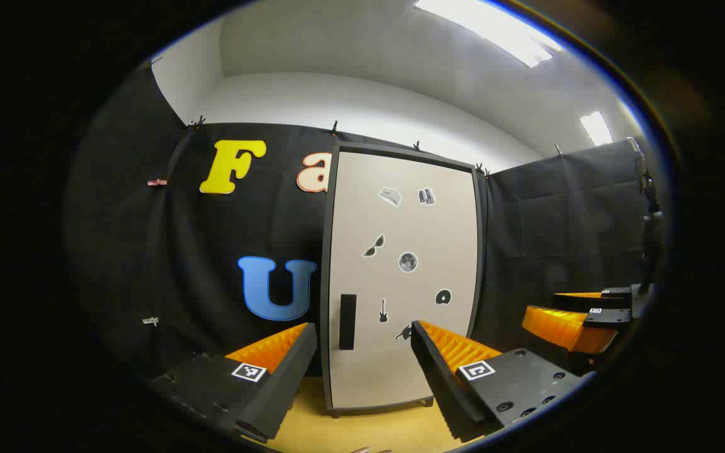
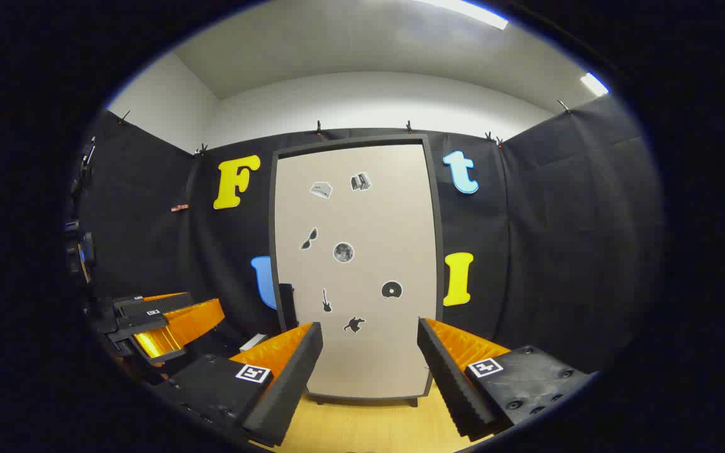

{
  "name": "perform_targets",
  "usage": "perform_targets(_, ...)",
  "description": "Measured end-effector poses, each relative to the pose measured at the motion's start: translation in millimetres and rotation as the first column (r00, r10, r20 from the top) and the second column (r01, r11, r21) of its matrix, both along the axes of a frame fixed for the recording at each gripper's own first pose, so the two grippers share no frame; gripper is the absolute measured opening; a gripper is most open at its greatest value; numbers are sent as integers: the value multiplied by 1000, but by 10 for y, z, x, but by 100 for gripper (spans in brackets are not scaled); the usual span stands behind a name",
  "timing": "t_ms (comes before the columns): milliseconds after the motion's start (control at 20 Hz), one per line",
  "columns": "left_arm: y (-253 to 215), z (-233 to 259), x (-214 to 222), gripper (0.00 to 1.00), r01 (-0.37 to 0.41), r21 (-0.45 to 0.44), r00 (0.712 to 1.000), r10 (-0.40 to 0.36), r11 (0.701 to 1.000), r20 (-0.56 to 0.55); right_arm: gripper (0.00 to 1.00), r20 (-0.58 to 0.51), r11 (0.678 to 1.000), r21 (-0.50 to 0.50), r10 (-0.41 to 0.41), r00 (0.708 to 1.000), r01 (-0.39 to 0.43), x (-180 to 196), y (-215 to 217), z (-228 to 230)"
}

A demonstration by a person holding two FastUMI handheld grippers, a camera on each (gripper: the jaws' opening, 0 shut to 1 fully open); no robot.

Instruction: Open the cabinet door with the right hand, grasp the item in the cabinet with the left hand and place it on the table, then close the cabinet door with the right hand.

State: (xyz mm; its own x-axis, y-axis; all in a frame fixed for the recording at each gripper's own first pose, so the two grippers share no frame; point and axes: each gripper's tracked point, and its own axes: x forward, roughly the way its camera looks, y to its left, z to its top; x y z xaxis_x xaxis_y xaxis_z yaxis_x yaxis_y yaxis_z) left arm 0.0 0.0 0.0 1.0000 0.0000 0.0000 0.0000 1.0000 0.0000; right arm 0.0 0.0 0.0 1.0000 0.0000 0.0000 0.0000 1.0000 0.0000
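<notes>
A tall pale cabinet with a dark frame stands on the wooden table, its door closed and dotted with small stickers. A black vertical handle sits low on the door's left side. My left gripper is open, held short of the door with nothing between its fingers. The right gripper appears at the far right of the left gripper view. In the right gripper view the cabinet faces me, its handle at the left edge. My right gripper is open and empty. The left gripper shows at left.
The wooden table runs under the cabinet and toward me. Black cloth walls close the booth on three sides. A small light object lies on the table left of the cabinet.
</notes>
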Motion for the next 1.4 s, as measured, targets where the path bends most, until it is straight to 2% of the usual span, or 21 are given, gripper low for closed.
perform_targets(250, 15, 18, 15, 95, -20, 22, 1000, 20, 1000, 18, 97, -9, 1000, 7, 0, 1000, 0, 37, 39, -50)
perform_targets(950, -18, 38, 12, 95, -10, -9, 1000, 10, 1000, 12, 98, 1, 1000, 14, 12, 1000, -12, 183, 65, -49)
perform_targets(1400, 35, -6, 46, 95, -42, -15, 999, 42, 999, 0, 97, -3, 999, 5, 33, 999, -33, 338, 207, -106)
